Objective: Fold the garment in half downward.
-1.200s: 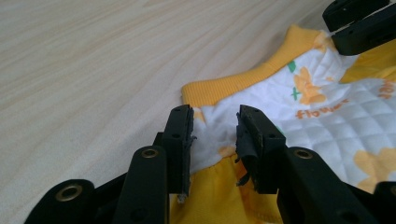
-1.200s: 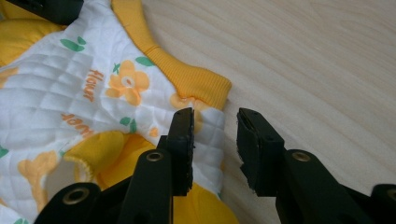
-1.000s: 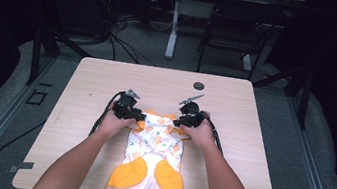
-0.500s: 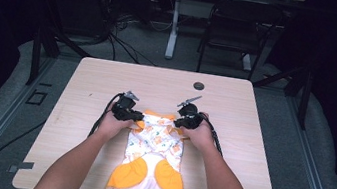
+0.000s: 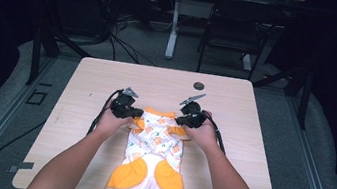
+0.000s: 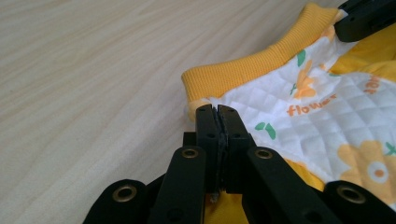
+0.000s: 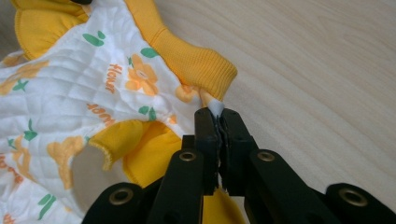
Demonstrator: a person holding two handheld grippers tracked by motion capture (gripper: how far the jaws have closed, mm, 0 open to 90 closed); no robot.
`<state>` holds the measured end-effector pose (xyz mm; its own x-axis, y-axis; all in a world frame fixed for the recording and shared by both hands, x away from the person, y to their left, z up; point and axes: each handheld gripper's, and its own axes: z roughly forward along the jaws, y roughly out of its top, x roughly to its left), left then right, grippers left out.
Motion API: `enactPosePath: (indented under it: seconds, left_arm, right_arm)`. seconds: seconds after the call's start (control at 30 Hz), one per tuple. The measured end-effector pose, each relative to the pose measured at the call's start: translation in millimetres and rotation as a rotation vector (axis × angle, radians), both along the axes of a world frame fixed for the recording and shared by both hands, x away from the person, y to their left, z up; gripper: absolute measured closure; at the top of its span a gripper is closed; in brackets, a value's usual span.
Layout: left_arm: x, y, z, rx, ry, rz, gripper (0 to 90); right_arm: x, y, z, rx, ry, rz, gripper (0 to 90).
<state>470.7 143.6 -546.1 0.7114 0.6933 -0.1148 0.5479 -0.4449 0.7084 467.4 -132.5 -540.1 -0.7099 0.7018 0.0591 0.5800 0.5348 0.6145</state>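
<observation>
A small quilted garment, white with orange flowers and orange ribbed trim, lies flat on the wooden table. My left gripper is shut on its left shoulder corner, just below the ribbed collar. My right gripper is shut on the right shoulder corner beside the orange cuff. In the left gripper view the jaws pinch white quilted cloth. In the right gripper view the jaws hold a tuft of white fabric, and an orange sleeve opening lies to their left.
A small dark round disc sits near the table's far edge. Black cables trail from both grippers across the tabletop. Beyond the table stand a chair and a table leg on grey floor.
</observation>
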Motion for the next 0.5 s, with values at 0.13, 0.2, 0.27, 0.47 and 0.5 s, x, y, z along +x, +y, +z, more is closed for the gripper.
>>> enactPosePath:
  seconds: [0.13,0.2,0.27,0.47,0.5]
  left_arm:
    - [-2.5,2.5,9.3,-0.014,-0.022,0.002,88.8]
    - [-3.9,2.8,13.8,0.005,-0.033,-0.002,88.9]
    - [-4.7,3.3,17.2,0.008,-0.045,0.0,89.1]
    - [-6.8,2.2,29.4,-0.003,-0.073,-0.005,89.1]
    - [-6.7,2.8,31.2,-0.005,-0.074,-0.01,89.1]
  right_arm:
    - [-2.5,-3.6,9.2,0.017,-0.013,-0.001,86.7]
    - [-3.3,-5.6,14.1,0.03,-0.015,0.004,87.0]
    - [-4.8,-7.6,16.6,0.039,-0.014,0.013,87.3]
    - [-5.8,-11.7,23.2,0.059,-0.019,-0.003,87.4]
    - [-5.7,-12.3,25.0,0.067,-0.02,-0.005,87.4]
